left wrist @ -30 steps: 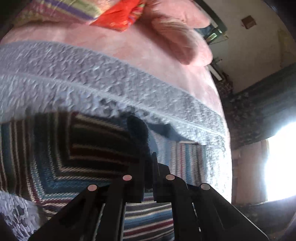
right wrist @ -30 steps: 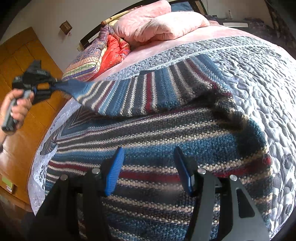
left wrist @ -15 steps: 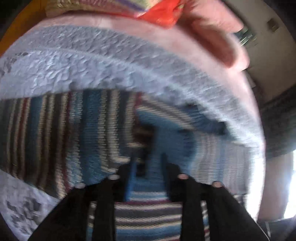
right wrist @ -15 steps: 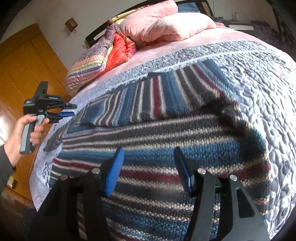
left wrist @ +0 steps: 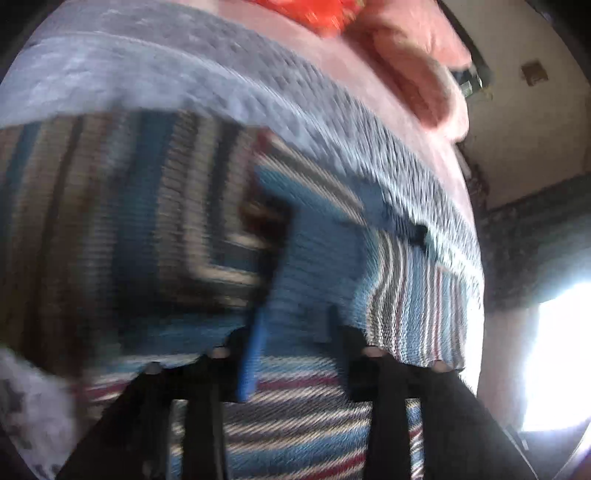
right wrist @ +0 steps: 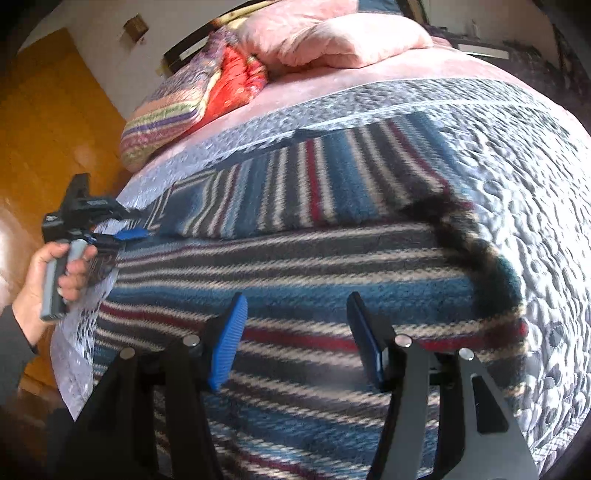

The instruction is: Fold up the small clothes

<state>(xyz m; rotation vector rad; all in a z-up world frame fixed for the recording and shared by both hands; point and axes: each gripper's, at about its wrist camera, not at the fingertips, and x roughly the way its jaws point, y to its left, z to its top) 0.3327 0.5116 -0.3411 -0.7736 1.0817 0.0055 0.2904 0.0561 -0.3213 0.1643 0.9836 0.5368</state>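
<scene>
Well, one fold looks to be laid: the striped knit garment [right wrist: 295, 266] lies spread on the grey quilted bedspread [right wrist: 535, 206], and its far portion [right wrist: 332, 177], stripes running the other way, sits doubled over the near part, flat and touching it. The left gripper [left wrist: 295, 332] hangs just over that folded flap near its left end, jaws spread apart with nothing between them; from the right wrist view its blue pads [right wrist: 129, 233] sit at the garment's left edge, a hand [right wrist: 55, 280] wrapped round the handle. The left view is badly blurred, so whether a pad brushes the wool I cannot tell. The right gripper [right wrist: 295, 339] hovers over the near half, jaws wide, holding nothing. So by my reading: first fold down, both claws free. Left to do, I judge, are a fold or two more to make a compact bundle, since the piece is wide across the bed. Pink pillows [right wrist: 332, 33] and a striped cushion [right wrist: 177, 107] lie far off, well apart from the work.
</scene>
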